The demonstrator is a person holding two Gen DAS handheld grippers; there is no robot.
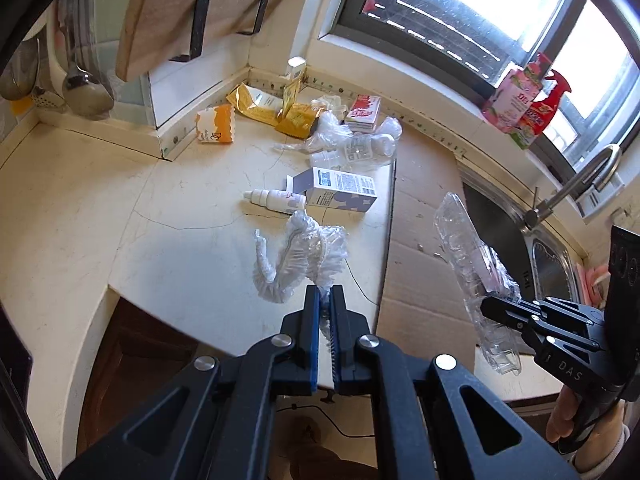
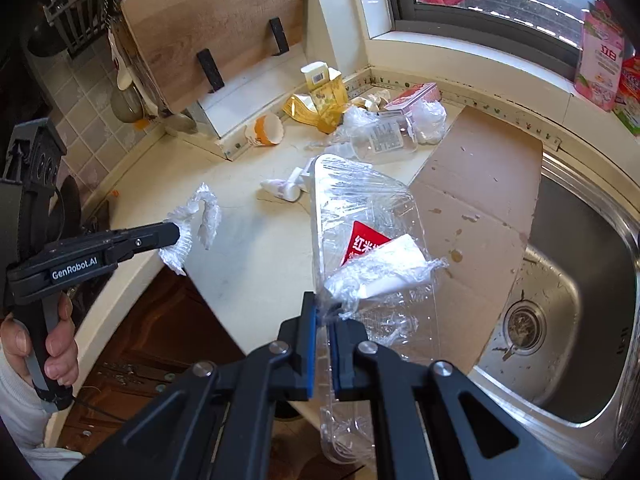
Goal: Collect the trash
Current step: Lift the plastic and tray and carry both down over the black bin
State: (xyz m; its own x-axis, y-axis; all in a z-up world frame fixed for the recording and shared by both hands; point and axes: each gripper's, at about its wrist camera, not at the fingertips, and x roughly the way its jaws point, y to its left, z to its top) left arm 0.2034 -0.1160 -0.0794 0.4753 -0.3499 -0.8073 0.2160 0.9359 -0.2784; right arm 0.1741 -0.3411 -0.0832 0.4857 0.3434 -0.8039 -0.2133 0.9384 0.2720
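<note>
My left gripper [image 1: 325, 294] is shut on a crumpled white plastic cover [image 1: 298, 260], held above the counter's front edge; it also shows in the right wrist view [image 2: 192, 220]. My right gripper [image 2: 324, 312] is shut on a clear plastic food tray with cling film and a red label [image 2: 368, 240], held over the counter edge; the tray shows in the left wrist view [image 1: 472, 264]. More trash lies on the counter: a small white bottle [image 1: 276, 199], a purple-white carton [image 1: 340, 190], a crushed clear bottle [image 1: 356, 148], yellow wrappers [image 1: 276, 108], an orange paper cup [image 1: 215, 124], a red box [image 1: 363, 112].
A cardboard sheet [image 2: 480, 184] lies between the cream counter [image 1: 188, 200] and the steel sink [image 2: 568, 280]. A wooden cutting board [image 2: 216, 28] leans on a rack. Detergent bottles [image 1: 520, 104] stand on the windowsill. A tap [image 1: 576, 184] rises over the sink.
</note>
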